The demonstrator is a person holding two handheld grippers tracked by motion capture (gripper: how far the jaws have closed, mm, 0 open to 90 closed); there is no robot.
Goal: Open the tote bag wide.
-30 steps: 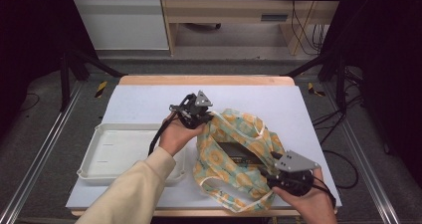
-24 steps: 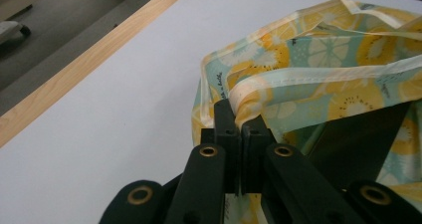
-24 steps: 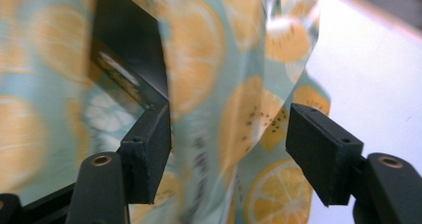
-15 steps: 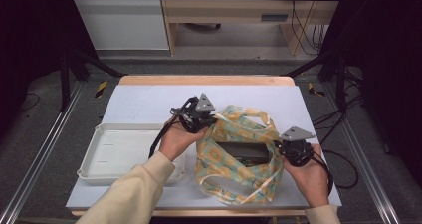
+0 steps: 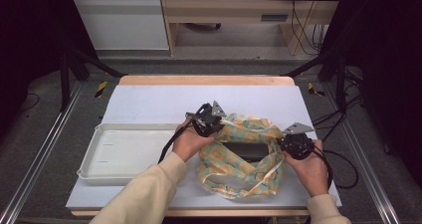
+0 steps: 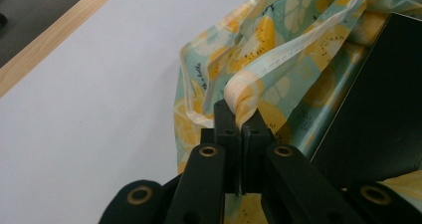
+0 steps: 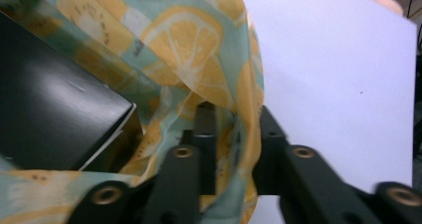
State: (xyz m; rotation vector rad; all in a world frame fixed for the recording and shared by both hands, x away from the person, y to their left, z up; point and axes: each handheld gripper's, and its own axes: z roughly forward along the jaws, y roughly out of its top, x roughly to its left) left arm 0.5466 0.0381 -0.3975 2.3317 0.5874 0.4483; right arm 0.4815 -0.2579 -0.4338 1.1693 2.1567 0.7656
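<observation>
A fabric bag [image 5: 221,160] printed with yellow lemon slices on teal lies on the white mat, mouth up, with a black box [image 5: 246,149] inside it. My left gripper [image 5: 219,124] is at the bag's far left rim, shut on a fold of the hem [image 6: 241,92]. Beside that fold lies the black box [image 6: 378,109]. My right gripper [image 5: 284,143] sits at the bag's right rim. Its jaws [image 7: 236,119] have just been opening and stand apart, with the bag's edge [image 7: 249,99] hanging loosely between them. The box [image 7: 50,109] shows to the left of them.
A shallow white tray [image 5: 94,147] lies on the mat left of the bag, under my left forearm. The mat [image 5: 164,102] stretches bare behind the bag to the table's wooden far edge [image 5: 204,79]. Cables trail off the right side.
My right gripper has moved from the bag's near right corner farther back to its right rim. The left gripper kept its hold and sank slightly. The bag's mouth looks wider.
</observation>
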